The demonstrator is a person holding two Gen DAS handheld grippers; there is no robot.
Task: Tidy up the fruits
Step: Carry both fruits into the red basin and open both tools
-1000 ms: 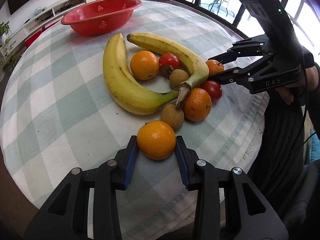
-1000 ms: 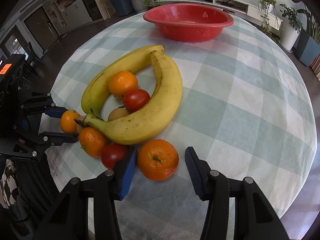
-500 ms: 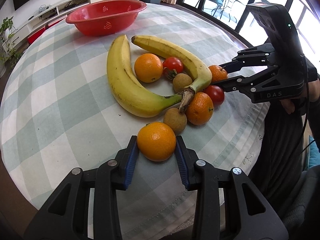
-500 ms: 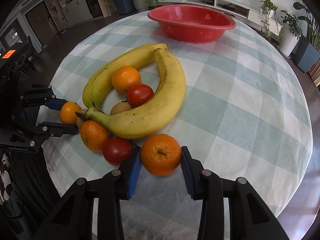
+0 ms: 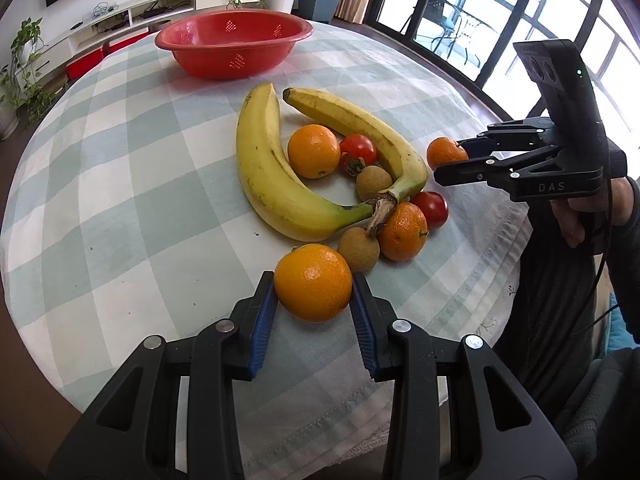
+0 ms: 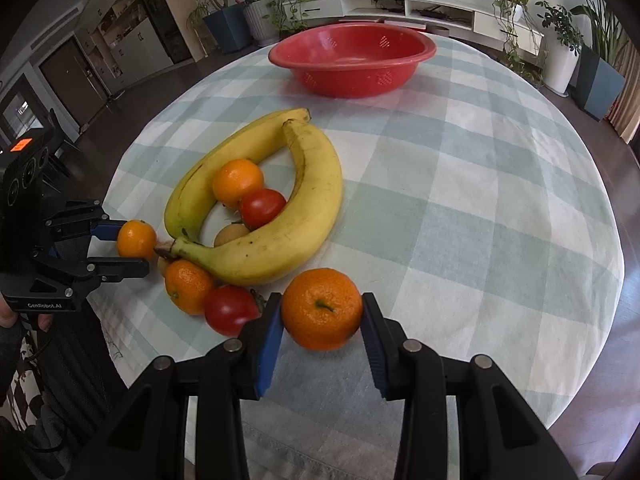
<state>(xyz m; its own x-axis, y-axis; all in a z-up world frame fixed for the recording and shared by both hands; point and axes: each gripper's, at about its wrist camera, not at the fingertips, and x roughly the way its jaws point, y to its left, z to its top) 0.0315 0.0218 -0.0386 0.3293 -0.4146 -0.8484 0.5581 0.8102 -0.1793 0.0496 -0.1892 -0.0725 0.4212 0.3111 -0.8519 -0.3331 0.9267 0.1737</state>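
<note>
My left gripper (image 5: 313, 280) is shut on a smooth orange (image 5: 313, 292) low at the near edge of the checked tablecloth; the right wrist view shows that gripper (image 6: 134, 248) and orange (image 6: 137, 239) at the far left. My right gripper (image 6: 321, 300) is shut on a mandarin (image 6: 322, 312), blue pads pressing both sides. The left wrist view shows this gripper (image 5: 450, 160) with the mandarin (image 5: 445, 152) on the right. Between them lie two bananas (image 5: 272, 176) joined at the stem. An orange (image 5: 313, 151), tomatoes (image 5: 359, 148) and small brown fruits (image 5: 373, 182) lie around them.
A red basin (image 5: 232, 50) stands on the table's far side, with nothing visible in it. The round table's edge (image 5: 48, 344) runs close below both grippers. A person's hand and dark sleeve (image 5: 592, 216) hold the right gripper. Shelves and potted plants line the room behind.
The right gripper's jaws have closed from a wide gap onto the mandarin. The left gripper keeps its grip on its orange. Both views have tilted slightly.
</note>
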